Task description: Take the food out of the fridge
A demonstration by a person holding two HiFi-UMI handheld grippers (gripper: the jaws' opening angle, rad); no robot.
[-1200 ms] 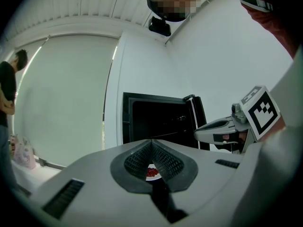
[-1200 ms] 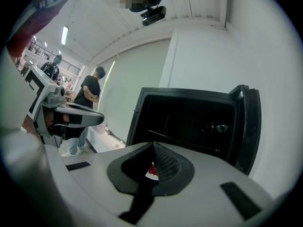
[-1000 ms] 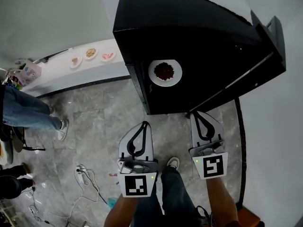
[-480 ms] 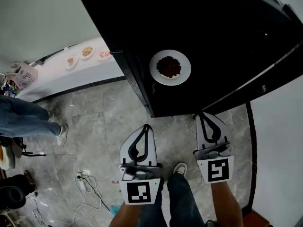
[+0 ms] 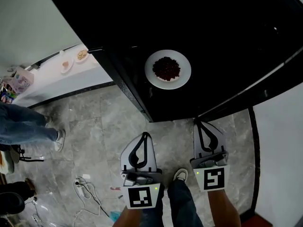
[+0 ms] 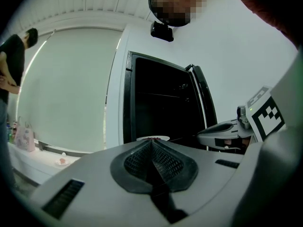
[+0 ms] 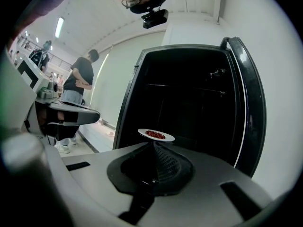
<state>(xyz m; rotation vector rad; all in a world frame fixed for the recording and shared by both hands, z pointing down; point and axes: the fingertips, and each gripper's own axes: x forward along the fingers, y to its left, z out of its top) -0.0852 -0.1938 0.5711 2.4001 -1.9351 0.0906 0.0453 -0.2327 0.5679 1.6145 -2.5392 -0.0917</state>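
The left tool (image 5: 144, 135) and right tool (image 5: 198, 123) both have their jaws pressed together, gripping nothing, in front of the open fridge (image 5: 236, 27). The plate of red food (image 5: 168, 69) sits inside it, untouched. The right gripper view shows the fridge door (image 7: 251, 108) edge-on. Only the head view shows cables (image 5: 87, 188) on the floor (image 5: 94, 126).

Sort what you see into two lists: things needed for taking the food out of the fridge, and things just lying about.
Needed: fridge, open; plate of red food inside it; left tool and right tool, both shut, empty.

Lying about: small dishes on the white counter; cables on the floor.
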